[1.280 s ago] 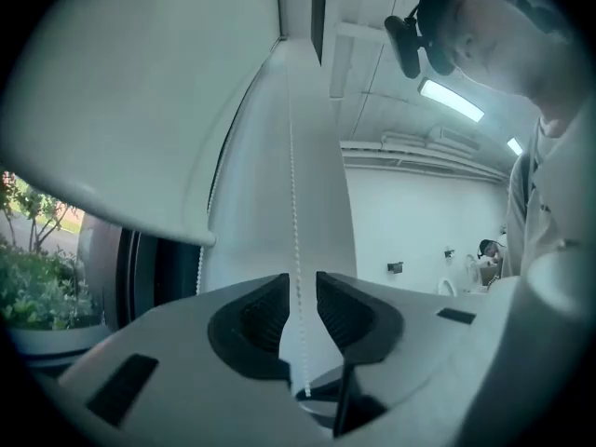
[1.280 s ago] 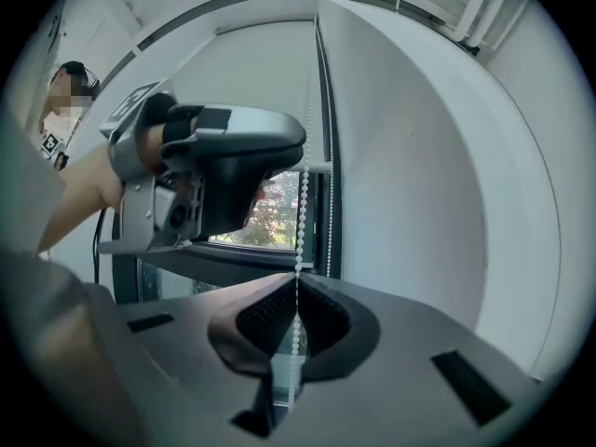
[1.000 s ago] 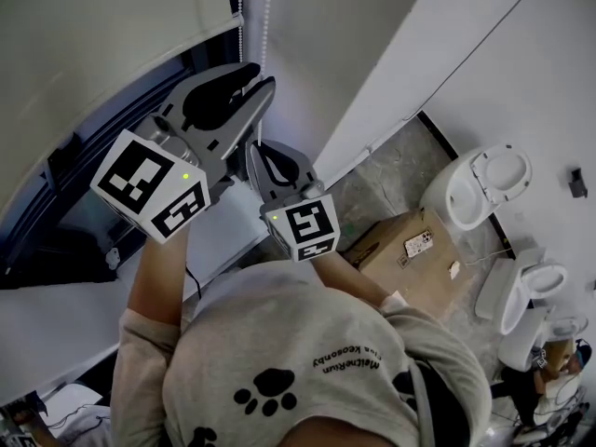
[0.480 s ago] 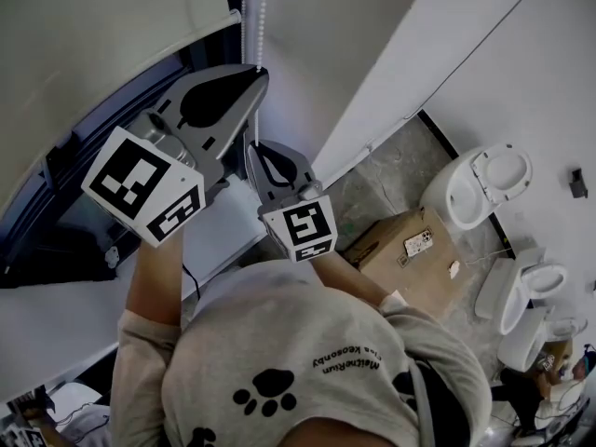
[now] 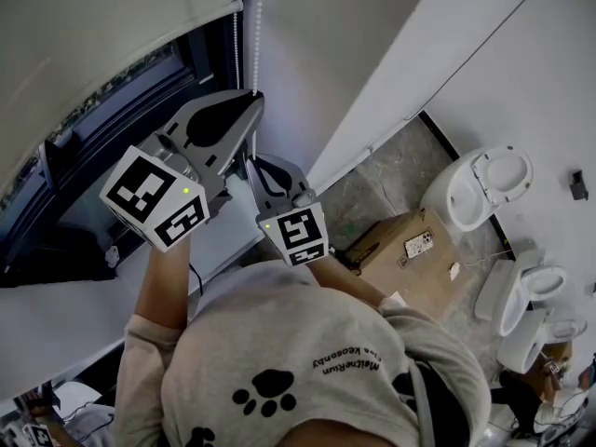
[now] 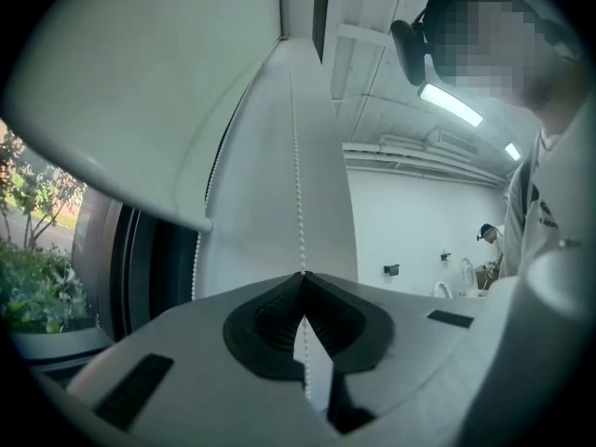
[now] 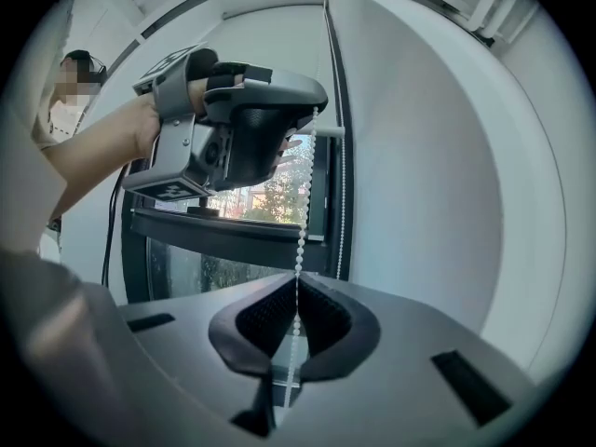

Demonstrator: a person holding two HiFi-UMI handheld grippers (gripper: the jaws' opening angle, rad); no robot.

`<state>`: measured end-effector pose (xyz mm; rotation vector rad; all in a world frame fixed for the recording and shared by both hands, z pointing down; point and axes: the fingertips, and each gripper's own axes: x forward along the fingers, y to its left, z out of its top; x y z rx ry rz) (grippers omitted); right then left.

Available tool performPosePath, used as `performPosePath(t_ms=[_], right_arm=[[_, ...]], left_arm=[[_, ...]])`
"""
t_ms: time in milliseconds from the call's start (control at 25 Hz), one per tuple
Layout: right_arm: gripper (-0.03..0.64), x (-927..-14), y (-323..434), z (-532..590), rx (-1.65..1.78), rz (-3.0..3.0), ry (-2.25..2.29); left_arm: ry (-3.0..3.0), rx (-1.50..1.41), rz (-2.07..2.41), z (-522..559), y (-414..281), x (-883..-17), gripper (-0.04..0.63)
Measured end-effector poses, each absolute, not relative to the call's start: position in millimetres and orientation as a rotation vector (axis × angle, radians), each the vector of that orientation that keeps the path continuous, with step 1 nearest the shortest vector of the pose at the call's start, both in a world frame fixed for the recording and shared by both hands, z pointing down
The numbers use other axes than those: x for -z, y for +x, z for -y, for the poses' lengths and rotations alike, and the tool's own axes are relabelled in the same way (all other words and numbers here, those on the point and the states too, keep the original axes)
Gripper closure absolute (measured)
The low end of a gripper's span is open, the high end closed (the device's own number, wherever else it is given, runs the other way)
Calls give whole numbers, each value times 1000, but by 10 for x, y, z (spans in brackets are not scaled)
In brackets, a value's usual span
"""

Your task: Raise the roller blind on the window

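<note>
My left hand-held gripper (image 6: 301,275) has its jaws pinched tight on the white beaded pull chain (image 6: 298,170). My right hand-held gripper (image 7: 298,276) clamps the same strand just below. The pale fabric roller blind (image 5: 93,35) covers the dark-framed window's (image 5: 102,147) upper part, beside the chain.

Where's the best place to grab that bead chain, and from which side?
Grip the bead chain on its straight hanging stretch, level from the room side, as the left claw and right claw do. It hangs thin and vertical, so closing across it catches beads.
</note>
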<state>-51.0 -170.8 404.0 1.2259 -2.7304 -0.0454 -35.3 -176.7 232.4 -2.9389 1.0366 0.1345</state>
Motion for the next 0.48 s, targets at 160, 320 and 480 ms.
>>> performPosePath(t_ms=[160,320,480], right_arm=[[604,-4233,-485,1729,23,2693,1218],[606,-4467,-460,1762,-8,2648,1208],[604,-4615,-453,1772,-26,2629,1195]], left_arm=[[-2972,-122,-1058,1768,-360,-2519,588],[-3004,-107,-1088,1788,-373,-2752,588],[-3021,-113,-1100,1771,-352,-2902,588]])
